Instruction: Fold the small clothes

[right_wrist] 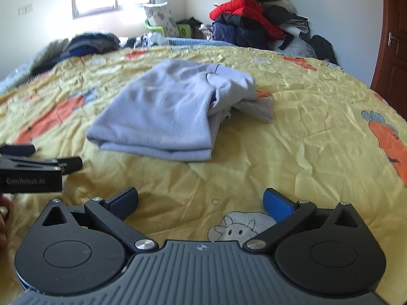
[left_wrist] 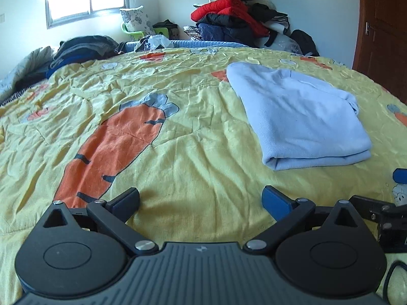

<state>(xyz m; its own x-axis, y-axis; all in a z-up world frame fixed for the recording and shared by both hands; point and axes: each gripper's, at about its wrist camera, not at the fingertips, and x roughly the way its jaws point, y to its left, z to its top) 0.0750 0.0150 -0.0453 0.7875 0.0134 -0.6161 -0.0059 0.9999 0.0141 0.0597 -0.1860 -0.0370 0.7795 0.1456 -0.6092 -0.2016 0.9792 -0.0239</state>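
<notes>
In the left wrist view, the folded light blue garment (left_wrist: 300,117) lies on the yellow carrot-print quilt (left_wrist: 178,157), its long axis running from the near fold edge away toward the far side of the bed and leaning slightly leftward as it recedes. It looks like a soft knit top folded into a flat rectangle, with two layers showing at the near edge and a bunched bit at its right side. It sits ahead and to the right of the left gripper (left_wrist: 201,199), well apart from it, and the jaws stand wide with nothing between them, only quilt below. A part of the right gripper (left_wrist: 381,216) shows at the right edge. In the right wrist view, the same garment (right_wrist: 168,117) lies ahead and a little left of the right gripper (right_wrist: 201,200), apart from it, its long axis running away toward the far side and its doubled fold edge facing the camera. Here its right side is looser, with a rumpled sleeve or hem spilling out onto the quilt (right_wrist: 292,152). The right gripper's jaws are spread wide and hold nothing. The left gripper (right_wrist: 38,162) enters from the left edge, near the garment's near-left corner without touching it. A pile of jackets (right_wrist: 254,23) rests against the far wall.
</notes>
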